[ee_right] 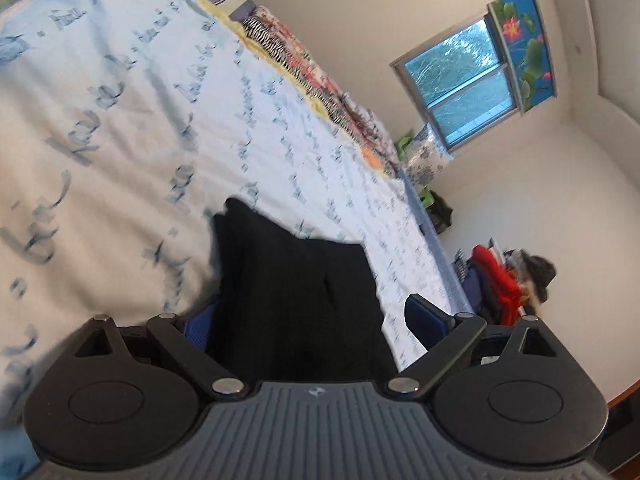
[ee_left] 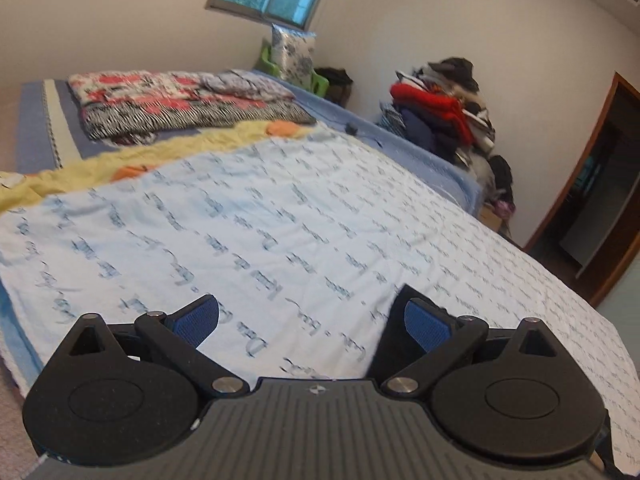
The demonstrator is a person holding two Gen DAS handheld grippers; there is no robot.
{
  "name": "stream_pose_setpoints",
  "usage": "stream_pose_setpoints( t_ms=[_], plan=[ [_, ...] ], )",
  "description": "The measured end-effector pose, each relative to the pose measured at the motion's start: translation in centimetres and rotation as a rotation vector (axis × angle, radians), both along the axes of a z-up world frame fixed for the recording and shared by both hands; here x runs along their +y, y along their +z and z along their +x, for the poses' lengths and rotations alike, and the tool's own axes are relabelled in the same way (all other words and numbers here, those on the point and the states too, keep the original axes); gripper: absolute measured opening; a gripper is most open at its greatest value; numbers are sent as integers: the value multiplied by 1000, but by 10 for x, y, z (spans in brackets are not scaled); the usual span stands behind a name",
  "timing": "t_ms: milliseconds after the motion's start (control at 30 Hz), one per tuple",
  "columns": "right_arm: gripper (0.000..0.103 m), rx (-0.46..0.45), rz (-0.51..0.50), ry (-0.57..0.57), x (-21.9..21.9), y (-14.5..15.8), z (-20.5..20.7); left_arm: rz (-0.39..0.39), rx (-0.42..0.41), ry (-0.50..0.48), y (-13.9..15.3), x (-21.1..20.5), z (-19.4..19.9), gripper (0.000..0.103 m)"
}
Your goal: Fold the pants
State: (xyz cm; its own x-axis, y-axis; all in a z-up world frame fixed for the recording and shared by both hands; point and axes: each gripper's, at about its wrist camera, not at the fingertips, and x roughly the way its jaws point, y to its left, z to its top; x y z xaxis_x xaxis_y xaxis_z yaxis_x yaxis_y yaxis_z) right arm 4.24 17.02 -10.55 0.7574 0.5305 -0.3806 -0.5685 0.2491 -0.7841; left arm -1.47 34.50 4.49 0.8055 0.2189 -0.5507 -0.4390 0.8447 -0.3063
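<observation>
Left tongs point(ee_left: 312, 322), low in the frame: blue-padded fingers point(ee_left: 198, 320) spread wide, pitched downward. Right tongs point(ee_right: 308, 320), low in the frame: fingers likewise parted, rolled sideways.

Black pants point(ee_right: 296, 292): I see matt, soft cloth, faintly ribbed.
Pale blue script-printed bedspread point(ee_left: 280, 216): cloth, matt, lightly napped.
Left gripper point(ee_left: 312, 322): I read matt black plastic arms, blue textured pads point(ee_left: 424, 326), shiny metal pins.
Brown door frame point(ee_left: 576, 168): smooth wood.
</observation>
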Motion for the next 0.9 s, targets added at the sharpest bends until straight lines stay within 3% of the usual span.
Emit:
stream_pose_setpoints(
  t_ms=[167, 267, 333, 367, 433, 600, 767, 900],
  plan=[
    [96, -22, 3, -15, 10, -2, 1, 3, 16, -39, -7, -9, 3, 101],
    [93, 12, 17, -20, 9, -3, 6, -33, 40, -65, -16, -9, 9, 101],
    [48, 67, 0, 3, 9, -4, 8, -52, 58, -68, -22, -7, 16, 100],
    [22, 88, -44, 13, 12, -11, 8, -58, 64, -69, -22, -7, 19, 100],
    [18, 26, -64, 45, 11, -23, 0, -64, 49, -81, -19, -7, 22, 100],
    [15, 178, 118, -16, 0, 9, 16, -95, 24, -138, -14, -13, 35, 101],
    [15, 281, 304, -73, -19, 36, 32, -394, 60, -274, -42, -7, 83, 100],
    [15, 314, 369, -86, -27, 44, 35, -545, 79, -310, -61, -11, 121, 100]
  ],
)
